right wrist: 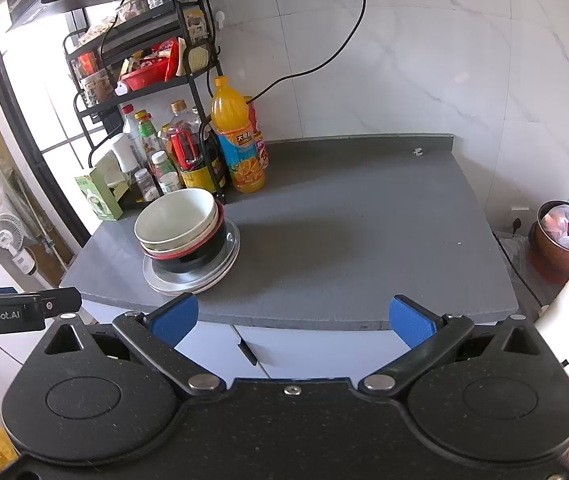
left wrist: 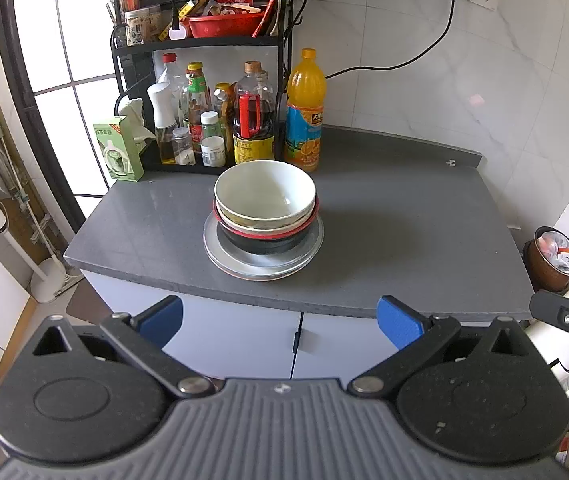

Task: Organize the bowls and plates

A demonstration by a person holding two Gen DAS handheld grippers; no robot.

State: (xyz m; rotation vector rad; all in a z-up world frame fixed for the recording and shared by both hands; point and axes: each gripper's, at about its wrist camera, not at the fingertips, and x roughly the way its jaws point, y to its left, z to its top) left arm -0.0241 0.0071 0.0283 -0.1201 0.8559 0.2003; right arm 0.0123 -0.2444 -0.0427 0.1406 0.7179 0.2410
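Note:
A stack of dishes stands on the grey counter. A white bowl is on top, nested in another pale bowl and a black bowl with a red rim, all on flat metal plates. My left gripper hangs open before the counter's front edge, short of the stack, holding nothing. In the right wrist view the same white bowl and plates sit at left on the counter. My right gripper is open and empty, to the right of the stack.
A black rack with sauce bottles and an orange juice bottle stands behind the stack. A green tissue box is at the back left. A black cord runs to a wall socket. A brown bin stands right of the counter.

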